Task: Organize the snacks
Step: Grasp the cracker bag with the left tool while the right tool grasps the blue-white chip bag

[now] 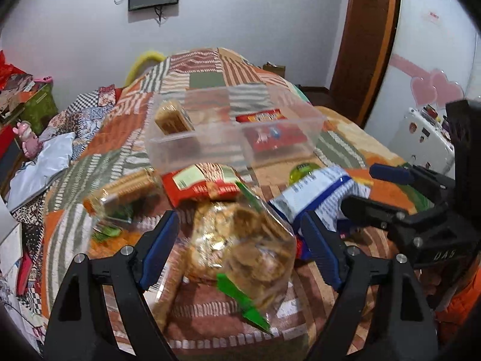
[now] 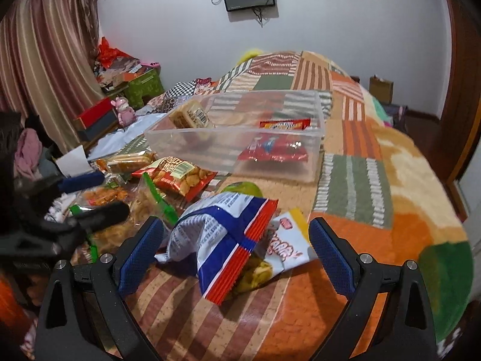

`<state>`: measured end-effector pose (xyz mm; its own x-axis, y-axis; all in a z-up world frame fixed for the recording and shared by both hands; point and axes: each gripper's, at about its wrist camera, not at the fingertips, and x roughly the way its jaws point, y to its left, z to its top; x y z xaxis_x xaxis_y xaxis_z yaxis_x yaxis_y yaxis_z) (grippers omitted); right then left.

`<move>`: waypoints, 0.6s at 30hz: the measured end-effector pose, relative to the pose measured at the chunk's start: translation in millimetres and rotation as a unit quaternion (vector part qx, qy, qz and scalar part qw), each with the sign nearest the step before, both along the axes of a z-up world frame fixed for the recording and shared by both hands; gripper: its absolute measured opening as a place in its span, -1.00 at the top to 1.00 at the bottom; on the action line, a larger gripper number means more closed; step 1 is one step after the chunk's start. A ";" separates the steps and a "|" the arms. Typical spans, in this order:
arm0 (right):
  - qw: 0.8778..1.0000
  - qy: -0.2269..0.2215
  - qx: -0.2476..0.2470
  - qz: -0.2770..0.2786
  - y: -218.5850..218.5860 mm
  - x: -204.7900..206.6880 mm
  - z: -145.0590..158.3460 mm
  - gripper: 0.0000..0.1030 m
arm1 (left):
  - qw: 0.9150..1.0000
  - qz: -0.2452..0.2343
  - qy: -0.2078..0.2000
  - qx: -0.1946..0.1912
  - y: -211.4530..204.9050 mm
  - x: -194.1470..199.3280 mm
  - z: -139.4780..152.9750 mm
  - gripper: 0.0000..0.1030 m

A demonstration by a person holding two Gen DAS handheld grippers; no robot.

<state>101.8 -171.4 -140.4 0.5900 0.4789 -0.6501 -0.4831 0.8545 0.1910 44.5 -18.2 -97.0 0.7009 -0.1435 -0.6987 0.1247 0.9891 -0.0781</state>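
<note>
A clear plastic bin (image 1: 192,147) (image 2: 210,147) stands on the patchwork bedspread and holds a biscuit pack (image 1: 173,117) and red snack packets (image 1: 270,134). My left gripper (image 1: 240,234) is open, its blue pads either side of a clear bag of cookies (image 1: 243,240) with green trim. My right gripper (image 2: 234,240) is open around a white, blue and red snack bag (image 2: 222,234) lying over a yellow and white packet (image 2: 285,246). A red peanut packet (image 1: 201,183) (image 2: 177,177) and a biscuit sleeve (image 1: 123,192) lie in front of the bin.
The right gripper (image 1: 357,186) shows at the right of the left wrist view. A green round thing (image 2: 243,189) lies behind the blue bag. Boxes and a pink toy (image 2: 124,111) sit left of the bed. A wooden door (image 1: 366,39) stands at the right.
</note>
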 end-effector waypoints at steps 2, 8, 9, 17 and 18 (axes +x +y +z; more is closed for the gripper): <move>1.000 0.003 0.003 0.003 0.6 -0.6 -2.3 -0.79 | 1.000 -0.003 0.002 -0.002 -2.7 -1.1 -4.4 -0.61; 1.000 0.016 0.004 0.012 7.0 1.9 -11.7 -0.65 | 1.000 -0.002 0.020 -0.017 -3.0 3.1 -18.5 -0.38; 1.000 0.017 0.003 0.015 8.0 2.0 -12.1 -0.61 | 0.999 -0.002 0.024 -0.021 -2.1 3.6 -21.5 -0.35; 0.999 0.021 0.003 0.037 16.2 0.3 -18.1 -0.32 | 0.999 -0.012 0.018 -0.030 -3.6 -4.5 -29.7 -0.08; 0.999 0.023 0.006 0.039 16.5 0.5 -18.5 -0.24 | 1.000 -0.010 0.015 -0.024 -4.8 -5.2 -29.3 -0.07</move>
